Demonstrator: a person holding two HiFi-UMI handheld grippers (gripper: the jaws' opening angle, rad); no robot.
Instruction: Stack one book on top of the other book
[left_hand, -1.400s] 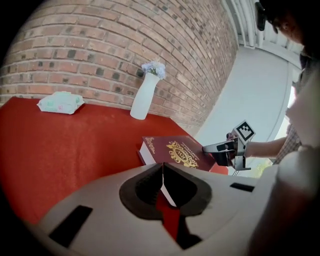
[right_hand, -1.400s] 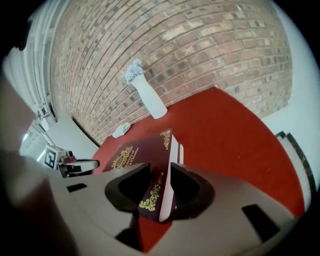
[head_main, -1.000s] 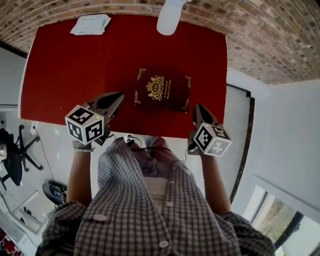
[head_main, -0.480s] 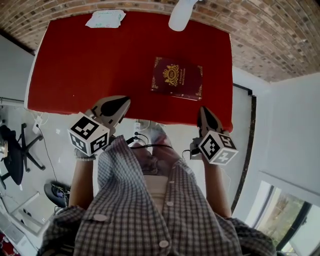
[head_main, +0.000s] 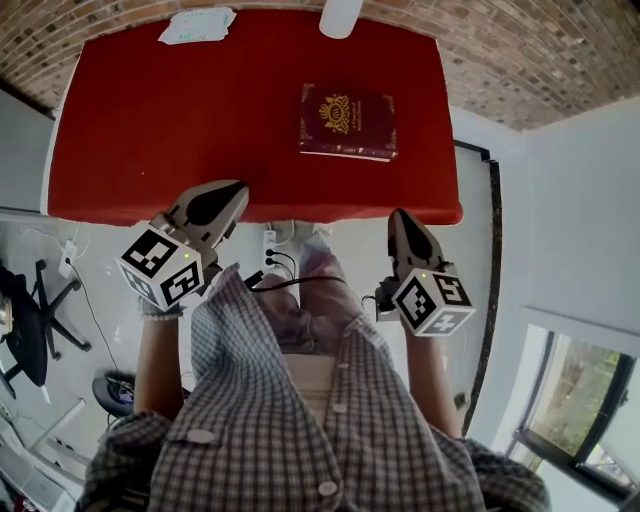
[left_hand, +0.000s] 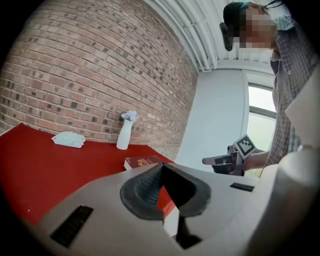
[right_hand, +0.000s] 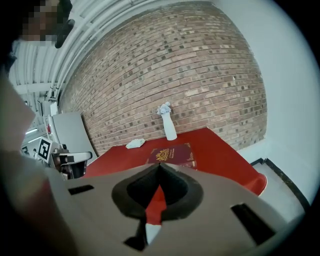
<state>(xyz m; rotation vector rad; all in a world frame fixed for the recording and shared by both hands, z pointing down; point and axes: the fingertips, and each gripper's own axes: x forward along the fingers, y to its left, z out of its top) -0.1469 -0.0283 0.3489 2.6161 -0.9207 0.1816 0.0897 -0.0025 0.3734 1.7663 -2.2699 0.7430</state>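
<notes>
Left gripper (head_main: 228, 194): jaws clenched together, nothing between them. Right gripper (head_main: 398, 216): likewise clenched on nothing, pads meeting in a thin line. Both held out level with the near edge of the red desk (head_main: 180, 120), tips pointing toward it, in front of a checked shirt (head_main: 300, 420).

Maroon book (head_main: 347, 122) with a gold crest on its cover: flat on the desk, in the far right part, closed, well apart from both pairs of jaws and touched by neither. Set between the two grippers from side to side, nearer the right one. Seen from the right gripper view straight ahead, just past the jaw tips, cover fully showing. Seen from the left gripper view ahead and a little to the left, partly hidden by the jaws. Thick at the edge; cannot tell whether one volume or two under that cover.

Farther back on the desk, against the brick wall (head_main: 520, 50): white vase (head_main: 340, 15) beyond the book, and a pale packet (head_main: 197, 25) off toward the far left corner, both well clear of the book.
</notes>
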